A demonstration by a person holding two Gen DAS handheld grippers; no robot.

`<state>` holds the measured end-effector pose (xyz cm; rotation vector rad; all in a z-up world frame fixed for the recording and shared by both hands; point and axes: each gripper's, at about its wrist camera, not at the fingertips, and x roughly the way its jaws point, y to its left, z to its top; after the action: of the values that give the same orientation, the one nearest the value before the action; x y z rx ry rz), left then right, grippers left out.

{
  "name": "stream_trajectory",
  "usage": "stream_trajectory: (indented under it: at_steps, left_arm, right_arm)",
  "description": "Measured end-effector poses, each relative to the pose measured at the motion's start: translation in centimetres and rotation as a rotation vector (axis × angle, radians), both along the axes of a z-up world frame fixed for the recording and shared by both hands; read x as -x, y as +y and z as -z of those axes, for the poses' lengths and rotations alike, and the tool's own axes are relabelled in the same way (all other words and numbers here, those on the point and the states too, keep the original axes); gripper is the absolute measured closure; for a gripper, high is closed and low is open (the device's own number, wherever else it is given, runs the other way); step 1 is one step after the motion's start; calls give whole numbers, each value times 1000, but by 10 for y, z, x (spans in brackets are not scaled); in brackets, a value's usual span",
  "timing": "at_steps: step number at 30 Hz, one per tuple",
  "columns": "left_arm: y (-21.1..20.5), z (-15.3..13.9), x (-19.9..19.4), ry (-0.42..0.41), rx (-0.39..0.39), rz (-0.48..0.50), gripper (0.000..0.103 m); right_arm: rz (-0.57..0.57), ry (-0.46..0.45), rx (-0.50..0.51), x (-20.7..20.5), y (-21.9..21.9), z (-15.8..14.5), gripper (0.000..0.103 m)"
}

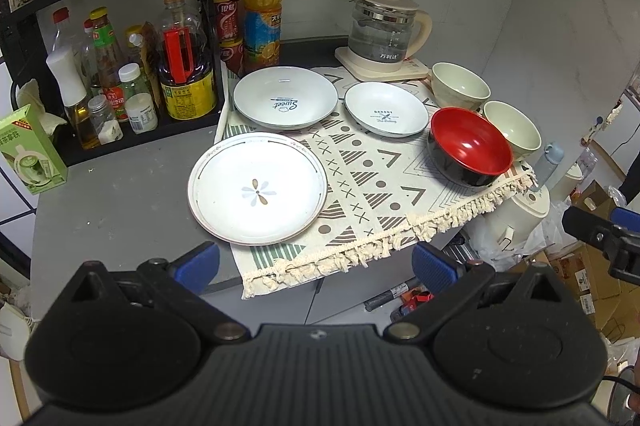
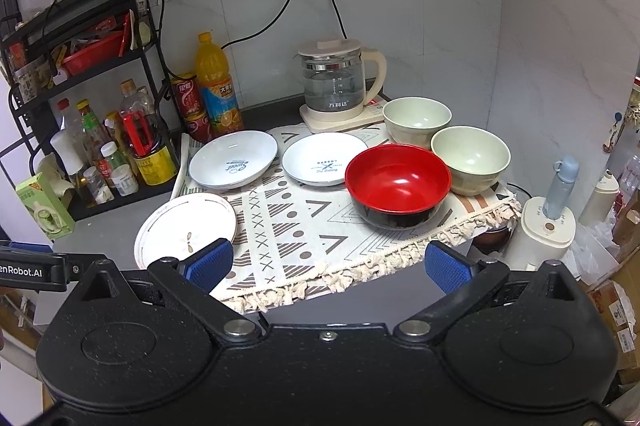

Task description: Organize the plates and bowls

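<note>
Your left tool [image 1: 316,266] and right tool [image 2: 328,264] both hang released, blue pads spread wide, gripping nothing, just before the desk [image 1: 120,193] edge. Beyond them a patterned cloth [image 1: 372,177] carries the dishes. Nearest left sits the flower plate [image 1: 257,187], half off the cloth. Behind it are two white plates [image 1: 285,97] side by side. To your right, the red bowl [image 2: 397,181] touches two pale green bowls [image 2: 471,158].
</note>
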<state>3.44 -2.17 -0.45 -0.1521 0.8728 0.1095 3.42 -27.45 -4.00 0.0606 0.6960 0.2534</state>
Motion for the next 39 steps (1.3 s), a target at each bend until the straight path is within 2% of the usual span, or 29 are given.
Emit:
stream_trajectory:
  at_steps: [22,39]
  left_arm:
    - [-3,-2,-5,17,-9,-15,1]
    - [-13,5,-21,38,-8,-32,1]
  right_arm:
    - [-18,14,14,-7,-1,5,0]
    - [-20,36,7,-26,-19,11,0]
